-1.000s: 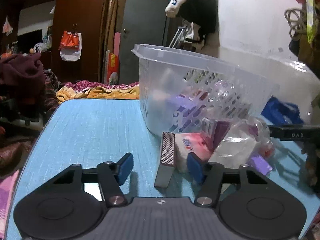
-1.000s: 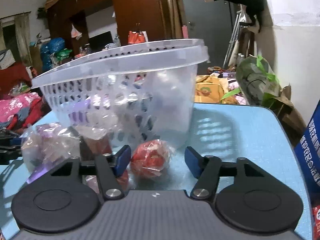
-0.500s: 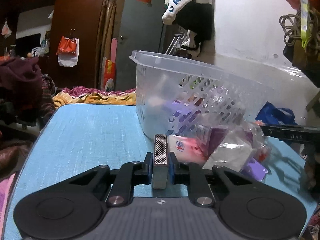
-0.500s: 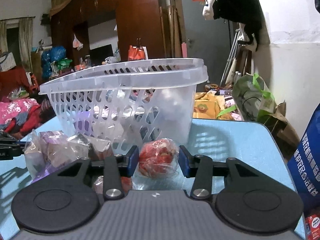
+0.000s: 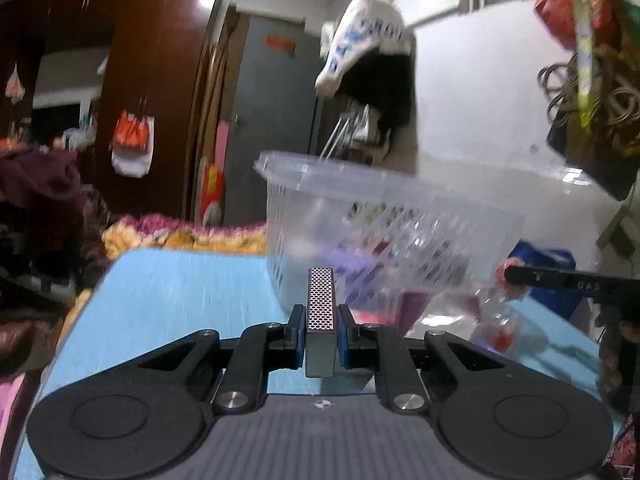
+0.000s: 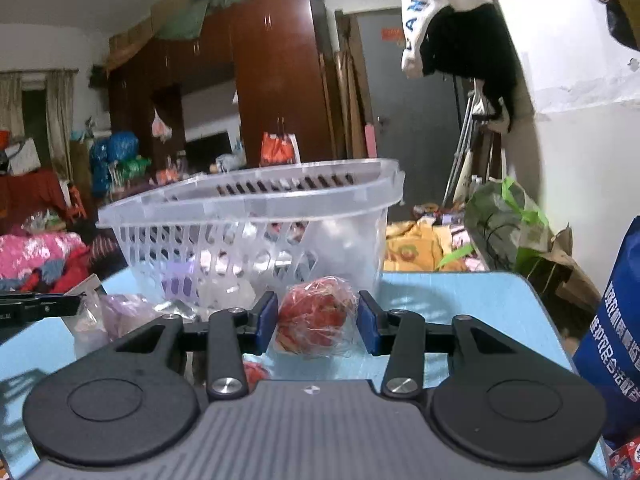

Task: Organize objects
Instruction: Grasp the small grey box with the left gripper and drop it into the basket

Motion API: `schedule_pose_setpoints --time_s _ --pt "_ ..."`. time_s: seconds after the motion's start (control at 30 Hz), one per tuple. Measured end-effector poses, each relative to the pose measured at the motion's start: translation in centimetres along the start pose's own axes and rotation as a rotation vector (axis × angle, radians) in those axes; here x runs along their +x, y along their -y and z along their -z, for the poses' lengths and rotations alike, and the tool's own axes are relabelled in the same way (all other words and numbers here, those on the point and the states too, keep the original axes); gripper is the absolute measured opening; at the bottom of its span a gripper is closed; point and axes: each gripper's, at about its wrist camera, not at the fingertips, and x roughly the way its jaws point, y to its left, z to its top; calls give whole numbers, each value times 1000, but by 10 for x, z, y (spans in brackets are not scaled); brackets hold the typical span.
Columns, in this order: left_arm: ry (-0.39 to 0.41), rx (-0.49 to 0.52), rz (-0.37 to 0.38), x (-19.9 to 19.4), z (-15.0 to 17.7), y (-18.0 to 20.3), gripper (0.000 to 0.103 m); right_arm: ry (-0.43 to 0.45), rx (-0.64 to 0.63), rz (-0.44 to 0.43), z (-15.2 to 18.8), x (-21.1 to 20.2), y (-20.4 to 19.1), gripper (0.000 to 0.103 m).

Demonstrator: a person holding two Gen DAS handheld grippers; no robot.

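Your left hand-held gripper (image 5: 320, 334) now holds the matchbox (image 5: 320, 312) upright between its blue pads, whereas a second ago the fingers stood wide with the box leaning loose on the surface (image 5: 168, 292). Your right hand-held gripper (image 6: 318, 322) has likewise narrowed from an open stance onto the red wrapped bundle (image 6: 316, 316), and both pads touch its film. Judge both pick-ups as complete; the next step is probably to carry each item over the rim of the clear basket (image 6: 248, 216), which stands just beyond both loads. The left view is smeared by motion, so the basket contents and the bagged items (image 5: 472, 312) beside it cannot be identified there. In the right view, the lower part of the bundle is cut off behind the gripper body, and you cannot tell whether it has left the surface.
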Motion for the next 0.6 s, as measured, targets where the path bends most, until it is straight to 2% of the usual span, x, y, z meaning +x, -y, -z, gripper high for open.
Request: schedule_pose_setpoints --time_s 0.17,0.23,0.33,0.5,0.6 --pt "51 -8 -4 -5 1 1 19 70 5 -7 0 -11 1 46" --pt "106 1 -3 -13 2 2 19 87 25 -24 0 -16 4 46" --pt "171 -50 46 -26 -2 -1 19 122 29 -5 -7 -33 8 46" --pt "272 -67 117 -46 -44 13 19 221 28 -28 -62 -64 0 46" --pt "275 -42 126 -28 -87 30 19 201 -35 -2 -106 -44 -15 47"
